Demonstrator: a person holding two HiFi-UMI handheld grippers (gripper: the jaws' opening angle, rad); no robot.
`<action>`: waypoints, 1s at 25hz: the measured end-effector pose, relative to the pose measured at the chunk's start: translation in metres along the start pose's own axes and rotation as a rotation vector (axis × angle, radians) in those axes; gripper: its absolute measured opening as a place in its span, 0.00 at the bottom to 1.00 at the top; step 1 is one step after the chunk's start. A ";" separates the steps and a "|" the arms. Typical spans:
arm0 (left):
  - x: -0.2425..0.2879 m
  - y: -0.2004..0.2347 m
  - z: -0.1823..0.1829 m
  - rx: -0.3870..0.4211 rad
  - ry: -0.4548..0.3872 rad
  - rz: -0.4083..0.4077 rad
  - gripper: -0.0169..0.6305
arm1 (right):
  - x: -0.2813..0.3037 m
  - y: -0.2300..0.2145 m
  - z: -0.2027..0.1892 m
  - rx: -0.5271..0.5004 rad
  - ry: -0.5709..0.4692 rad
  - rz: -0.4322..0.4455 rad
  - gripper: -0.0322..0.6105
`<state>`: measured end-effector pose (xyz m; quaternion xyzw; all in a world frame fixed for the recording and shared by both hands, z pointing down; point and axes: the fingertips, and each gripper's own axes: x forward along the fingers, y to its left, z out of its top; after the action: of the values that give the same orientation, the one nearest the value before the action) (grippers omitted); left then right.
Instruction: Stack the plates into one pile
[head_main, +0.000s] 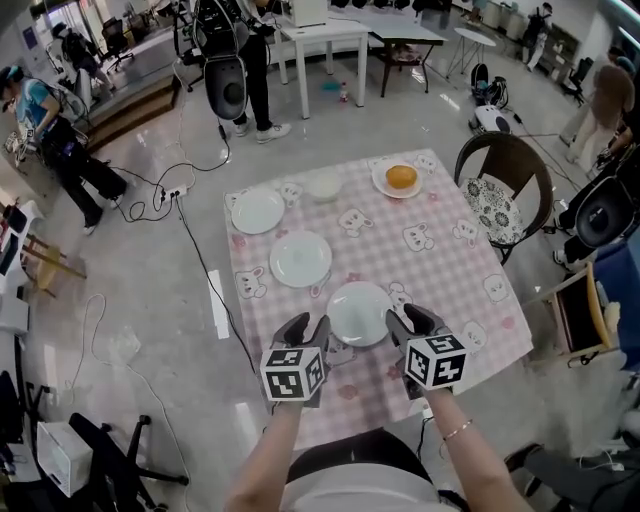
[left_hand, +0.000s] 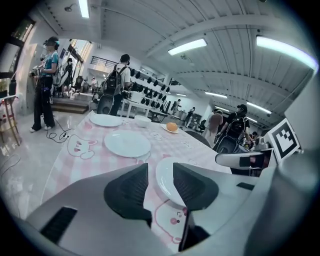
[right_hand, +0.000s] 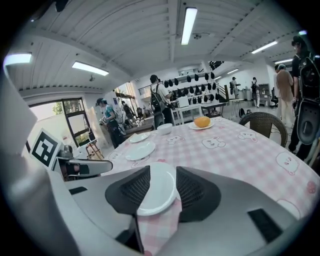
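Three empty white plates lie on the pink checked table (head_main: 440, 270): a near plate (head_main: 359, 313), a middle plate (head_main: 300, 258) and a far plate (head_main: 258, 211). My left gripper (head_main: 308, 327) hovers at the near plate's left edge and my right gripper (head_main: 408, 320) at its right edge. Both are open and hold nothing. In the left gripper view the near plate (left_hand: 165, 185) shows beyond the gap of the left gripper (left_hand: 160, 166), untouched. In the right gripper view the near plate (right_hand: 156, 195) likewise shows through the parted right gripper (right_hand: 162, 170).
A small white bowl (head_main: 323, 186) and a plate with an orange (head_main: 400, 178) sit at the table's far side. A wicker chair (head_main: 505, 185) stands at the right. Cables (head_main: 180, 190) trail on the floor at the left, and people stand further back.
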<state>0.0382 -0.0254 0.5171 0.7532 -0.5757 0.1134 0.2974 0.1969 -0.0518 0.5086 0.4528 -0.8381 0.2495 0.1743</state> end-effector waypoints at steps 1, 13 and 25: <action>0.004 0.000 -0.001 -0.004 0.011 0.001 0.28 | 0.005 -0.002 -0.002 -0.004 0.015 -0.003 0.30; 0.035 -0.001 -0.018 -0.015 0.125 0.048 0.28 | 0.037 -0.020 -0.023 -0.029 0.160 -0.002 0.32; 0.053 0.005 -0.034 -0.010 0.199 0.080 0.28 | 0.060 -0.031 -0.045 -0.041 0.254 -0.013 0.31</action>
<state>0.0562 -0.0489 0.5727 0.7130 -0.5736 0.1966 0.3521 0.1946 -0.0809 0.5847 0.4192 -0.8112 0.2865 0.2901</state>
